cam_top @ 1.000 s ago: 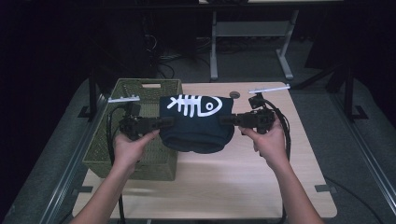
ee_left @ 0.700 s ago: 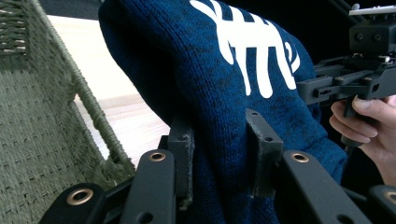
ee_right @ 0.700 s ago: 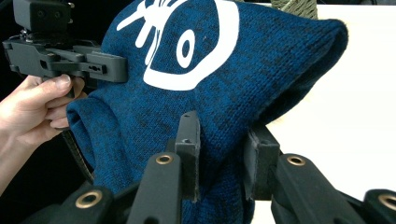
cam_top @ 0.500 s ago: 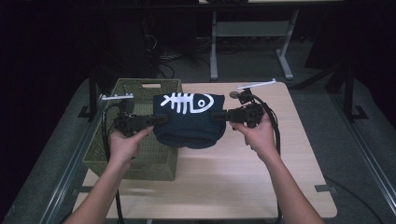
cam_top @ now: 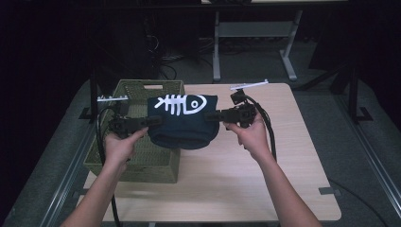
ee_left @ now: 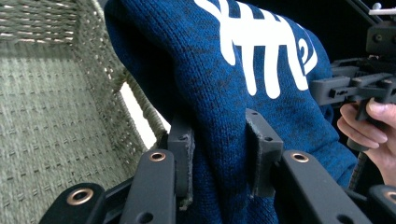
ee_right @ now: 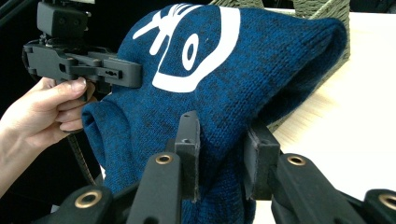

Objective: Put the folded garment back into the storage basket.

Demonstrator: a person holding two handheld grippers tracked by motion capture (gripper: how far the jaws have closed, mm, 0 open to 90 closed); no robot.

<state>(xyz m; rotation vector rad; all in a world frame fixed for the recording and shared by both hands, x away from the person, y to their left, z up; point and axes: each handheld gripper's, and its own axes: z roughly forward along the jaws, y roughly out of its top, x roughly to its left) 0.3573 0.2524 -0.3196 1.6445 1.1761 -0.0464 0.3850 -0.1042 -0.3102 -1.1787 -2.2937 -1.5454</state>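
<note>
A folded dark blue knit sweater (cam_top: 182,122) with a white fish-skeleton print hangs in the air between both grippers, partly over the right end of a green woven basket (cam_top: 137,163). My left gripper (cam_top: 153,122) is shut on the sweater's left edge, and its pads (ee_left: 183,158) pinch the thick knit (ee_left: 224,116). At the sweater's right edge my right gripper (cam_top: 213,116) is shut too, with folded cloth (ee_right: 224,93) bunched between its pads (ee_right: 259,161). The basket's inside (ee_left: 42,107) lies just beside the sweater.
The basket stands on the left part of a light wooden table (cam_top: 283,179). Bare tabletop stretches to the right and front. A white hanger-like strip (cam_top: 249,85) lies at the table's far edge. Beyond it stands a metal table frame (cam_top: 250,33) on a dark floor.
Both hands have carried the sweater leftward, from over the table's middle to partly above the basket. Both grips have stayed as they were.
</note>
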